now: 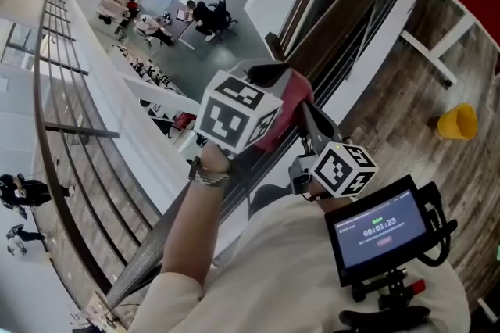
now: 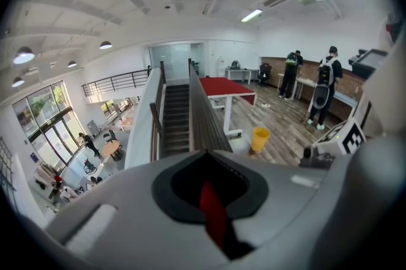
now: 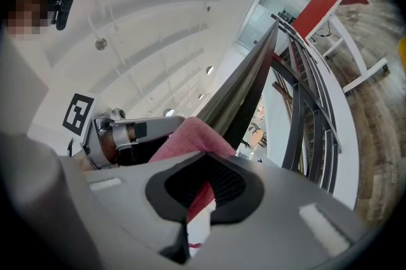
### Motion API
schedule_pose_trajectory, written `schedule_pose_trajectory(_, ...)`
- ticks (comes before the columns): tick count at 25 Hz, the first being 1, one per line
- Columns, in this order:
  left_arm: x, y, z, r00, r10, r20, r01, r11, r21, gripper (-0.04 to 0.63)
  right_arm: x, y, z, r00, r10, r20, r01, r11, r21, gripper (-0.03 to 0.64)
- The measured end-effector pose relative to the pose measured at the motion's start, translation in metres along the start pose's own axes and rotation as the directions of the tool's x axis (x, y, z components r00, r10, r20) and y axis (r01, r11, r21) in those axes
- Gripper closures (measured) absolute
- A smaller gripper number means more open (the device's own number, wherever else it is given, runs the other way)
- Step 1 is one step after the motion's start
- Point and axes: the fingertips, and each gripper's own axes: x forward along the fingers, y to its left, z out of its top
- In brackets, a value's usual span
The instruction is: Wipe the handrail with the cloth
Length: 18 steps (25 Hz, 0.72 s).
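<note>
Where the left gripper point(image 2: 217, 231) closes, its jaws are pressed together on a narrow red strip of the cloth point(image 2: 210, 202), which stands up in the slot between them. Seen from the head, the cloth point(image 1: 287, 98) is a pinkish-red, soft-napped bundle, bunched rather than flat, lying on top of the handrail point(image 1: 348, 23) just right of the left gripper's marker cube. The handrail is a dark brown, flat-topped bar. Its long axis runs diagonally from the lower left to the upper right of the head view, with the drop to the lower floor on its left. In the left gripper view it points straight away towards the staircase. The cloth spans from one gripper to the other, its length lying roughly along the rail.

Further right, the right gripper point(image 3: 190, 234) has its jaws pinched on another fold of the cloth point(image 3: 190, 139), red with a white edge showing in the slot. Beyond it the pink bulk rises against the handrail point(image 3: 247, 82). A yellow bucket point(image 1: 457, 121) stands on the wooden floor at the far right.
</note>
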Motion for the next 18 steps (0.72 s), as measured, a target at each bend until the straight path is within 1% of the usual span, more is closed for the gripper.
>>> schedule_pose_trajectory(5, -0.001, 0.004, 0.001, 1.000, -0.018, 0.006, 0.018, 1.000, -0.008, 0.591, 0.004, 0.002, -0.001, 1.000, -0.008, 0.005, 0.008, 1.000, -0.004, 0.623)
schedule_pose_trajectory(18, -0.004, 0.011, -0.001, 1.000, -0.022, 0.006, 0.022, 1.000, -0.002, 0.591, 0.011, 0.006, -0.005, 0.999, 0.005, -0.035, -0.004, 1.000, 0.010, 0.623)
